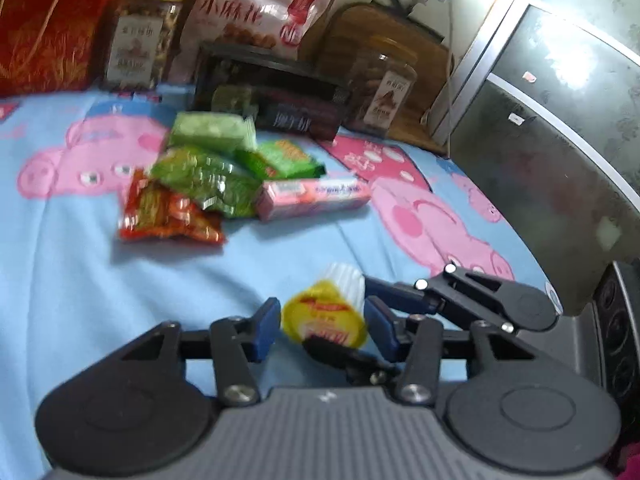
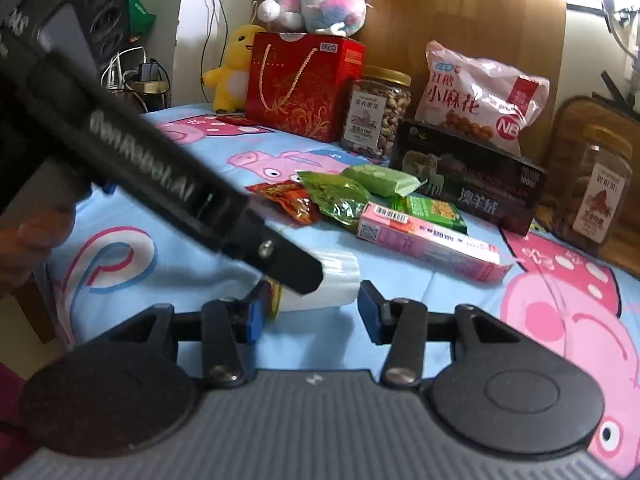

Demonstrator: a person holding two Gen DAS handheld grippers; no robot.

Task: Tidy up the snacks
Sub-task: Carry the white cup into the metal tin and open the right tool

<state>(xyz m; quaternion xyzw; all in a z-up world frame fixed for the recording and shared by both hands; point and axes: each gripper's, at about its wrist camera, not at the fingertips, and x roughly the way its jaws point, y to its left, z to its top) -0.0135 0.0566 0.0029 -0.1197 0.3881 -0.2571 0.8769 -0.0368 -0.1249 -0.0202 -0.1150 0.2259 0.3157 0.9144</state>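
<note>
Both tongs sit low over a bed point(image 1: 72, 280) covered in a blue sheet with pink cartoon pigs, and each stands wide open, closed on nothing. Between the blue pads of the left tongs point(image 1: 322, 328) lies a small cup point(image 1: 326, 316) on its side, its yellow foil lid toward the camera and its ribbed white body pointing away; neither pad clearly touches it. The right tongs point(image 2: 310, 314) frame the same cup point(image 2: 328, 284) from the other side, with the left tool's black arm crossing in front.

Along the back stand a red gift bag point(image 2: 300, 88), a large pink bag of twists point(image 2: 480, 100), a long dark box point(image 2: 468, 180), a jar of nuts point(image 2: 378, 112) with a gold lid, and a second jar point(image 2: 600, 196) at the right edge.

Loose snacks lie bunched mid-bed, well apart from the cup: a pink box point(image 1: 312, 198), a pale green pack point(image 1: 212, 130), a shiny green packet point(image 1: 204, 180), a green biscuit pack point(image 1: 284, 158) and a red packet point(image 1: 168, 212), several overlapping.
</note>
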